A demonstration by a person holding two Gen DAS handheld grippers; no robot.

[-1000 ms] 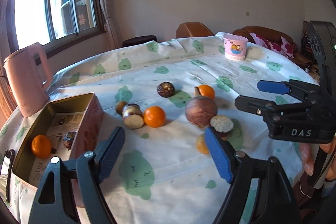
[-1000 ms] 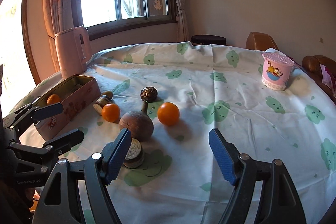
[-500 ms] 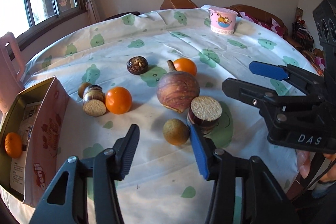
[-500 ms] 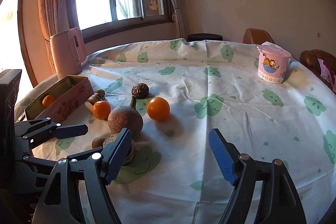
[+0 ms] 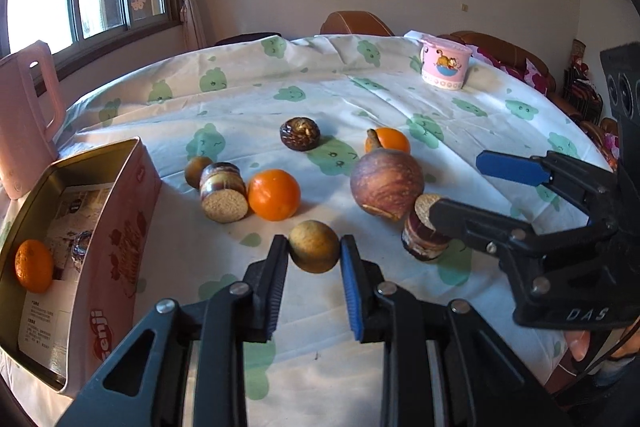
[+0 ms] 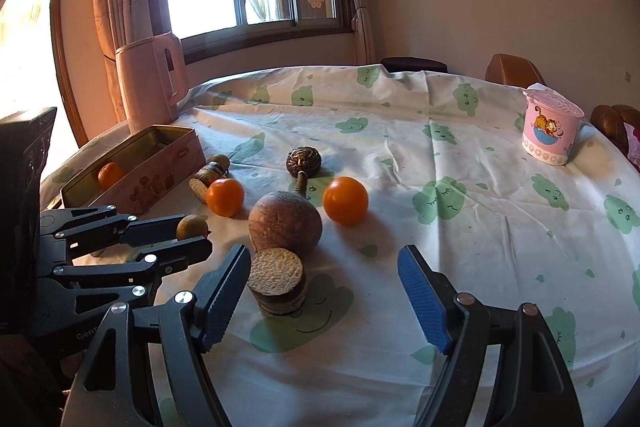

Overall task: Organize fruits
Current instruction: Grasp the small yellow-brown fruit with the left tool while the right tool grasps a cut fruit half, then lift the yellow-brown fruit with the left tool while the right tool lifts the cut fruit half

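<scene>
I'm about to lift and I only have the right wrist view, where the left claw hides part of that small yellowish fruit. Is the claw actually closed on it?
Observer: Yes. In the left wrist view the left claw has one pad pressed against each side of the small yellowish fruit.
Operator: Good. I can see just one orange in the tin. Is anything else in there?
Observer: Yes. The tin also holds a small dark item beside the orange. Both sit on a printed paper lining, and much of that lining is uncovered.
</scene>
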